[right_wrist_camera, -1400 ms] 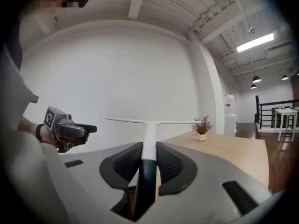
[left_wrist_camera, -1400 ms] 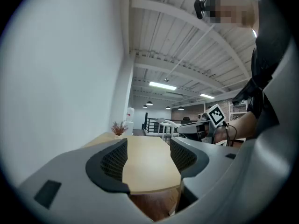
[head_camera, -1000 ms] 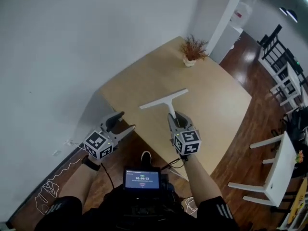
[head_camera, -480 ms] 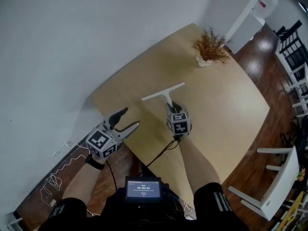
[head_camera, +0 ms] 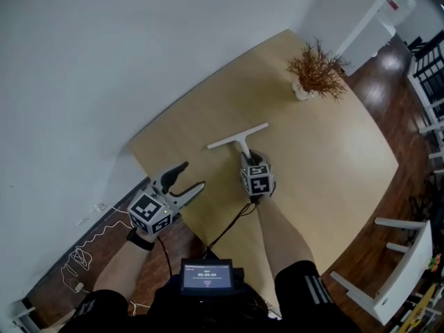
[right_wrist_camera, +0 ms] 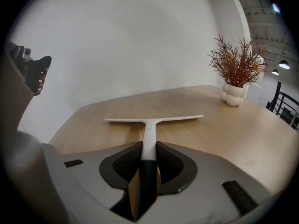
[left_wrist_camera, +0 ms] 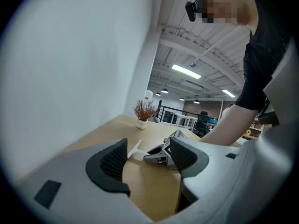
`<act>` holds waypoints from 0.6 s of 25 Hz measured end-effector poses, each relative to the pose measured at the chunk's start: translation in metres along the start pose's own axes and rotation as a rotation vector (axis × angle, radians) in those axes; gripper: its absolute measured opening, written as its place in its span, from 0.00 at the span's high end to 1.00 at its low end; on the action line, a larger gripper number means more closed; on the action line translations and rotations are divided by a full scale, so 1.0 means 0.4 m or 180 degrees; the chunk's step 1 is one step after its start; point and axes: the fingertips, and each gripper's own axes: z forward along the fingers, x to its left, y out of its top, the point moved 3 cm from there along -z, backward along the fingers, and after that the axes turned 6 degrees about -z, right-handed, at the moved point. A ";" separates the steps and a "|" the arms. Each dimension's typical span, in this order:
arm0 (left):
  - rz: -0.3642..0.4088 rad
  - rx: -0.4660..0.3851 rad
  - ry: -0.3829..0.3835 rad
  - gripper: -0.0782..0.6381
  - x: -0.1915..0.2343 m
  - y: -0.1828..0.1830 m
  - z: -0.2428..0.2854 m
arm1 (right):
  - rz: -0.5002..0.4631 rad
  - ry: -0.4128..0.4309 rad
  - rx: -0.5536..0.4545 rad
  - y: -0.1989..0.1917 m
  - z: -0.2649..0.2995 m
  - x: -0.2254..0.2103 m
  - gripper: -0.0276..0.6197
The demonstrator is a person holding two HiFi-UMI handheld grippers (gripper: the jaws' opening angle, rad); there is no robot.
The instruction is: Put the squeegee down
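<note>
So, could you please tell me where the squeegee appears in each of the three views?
Head view: squeegee just above picture centre, handle in the right gripper.
Left gripper view: a small white part, low centre, seen beyond the open jaws.
Right gripper view: centre, handle clamped between the jaws, blade crosswise ahead.
Shared landmark: the potted plant.

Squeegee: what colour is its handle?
Its handle is white near the blade, black where the right tool grips it; clearest in the right gripper view.
</note>
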 end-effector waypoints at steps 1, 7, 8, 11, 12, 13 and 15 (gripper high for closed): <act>-0.0001 0.0004 0.0003 0.48 0.001 -0.002 -0.001 | -0.0007 -0.0003 0.0002 -0.001 0.003 0.000 0.79; 0.0000 -0.0002 0.0010 0.48 0.003 -0.013 -0.013 | 0.0008 -0.0009 0.0058 0.005 0.005 0.004 0.78; 0.0021 0.0013 0.0002 0.48 -0.002 -0.009 -0.015 | 0.0009 -0.0011 0.0057 0.002 0.007 0.001 0.77; 0.0039 -0.0008 -0.0008 0.48 -0.012 -0.002 -0.024 | 0.0018 -0.0076 -0.0049 0.023 -0.014 -0.003 0.74; 0.0035 -0.0033 -0.0009 0.48 -0.014 0.000 -0.028 | 0.0018 -0.0100 -0.0112 0.044 -0.030 0.001 0.73; 0.0042 -0.0049 -0.0015 0.48 -0.018 0.005 -0.033 | 0.0003 -0.0117 -0.0181 0.070 -0.051 0.008 0.73; 0.0082 -0.0083 -0.0035 0.48 -0.031 0.017 -0.044 | -0.0102 -0.0141 -0.0334 0.120 -0.096 0.023 0.73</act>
